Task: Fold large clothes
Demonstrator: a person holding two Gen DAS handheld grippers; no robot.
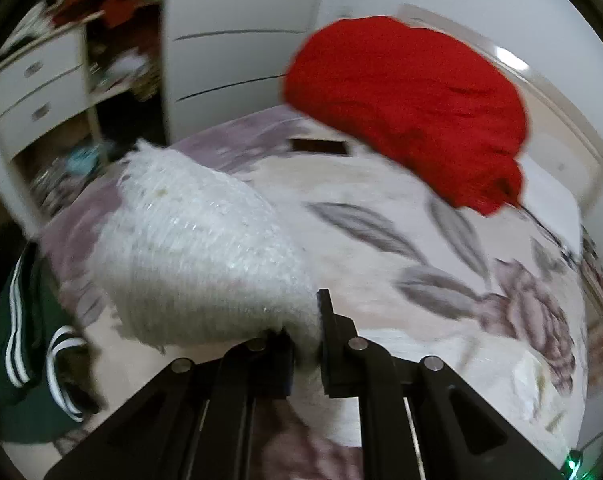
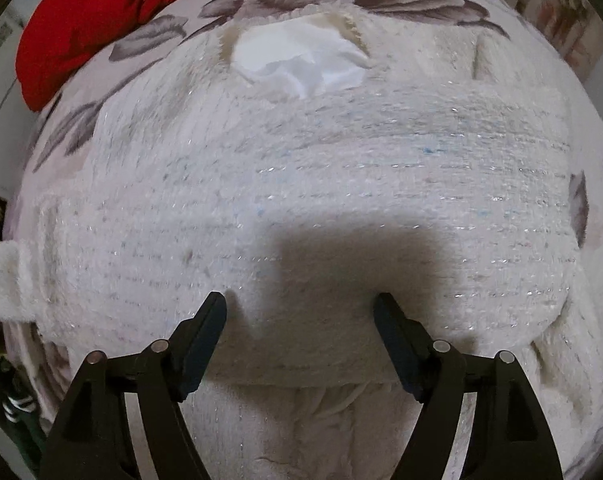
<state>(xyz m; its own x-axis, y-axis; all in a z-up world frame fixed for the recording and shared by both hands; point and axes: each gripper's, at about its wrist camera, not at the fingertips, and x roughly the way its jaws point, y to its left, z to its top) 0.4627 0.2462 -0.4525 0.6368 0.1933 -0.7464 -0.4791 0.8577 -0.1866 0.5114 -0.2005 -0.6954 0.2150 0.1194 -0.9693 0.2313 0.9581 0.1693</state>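
My left gripper is pinching a fold of the fuzzy white knit sweater, which lies on the floral bedspread. My right gripper is spread wide over it.

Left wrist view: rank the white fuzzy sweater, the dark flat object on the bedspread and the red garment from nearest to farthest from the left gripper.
1. White fuzzy sweater: pinched in the left gripper, spreading out to the left.
2. Dark flat object: lying mid-bed, straight ahead.
3. Red garment: bunched at the far right of the bed, beyond it.
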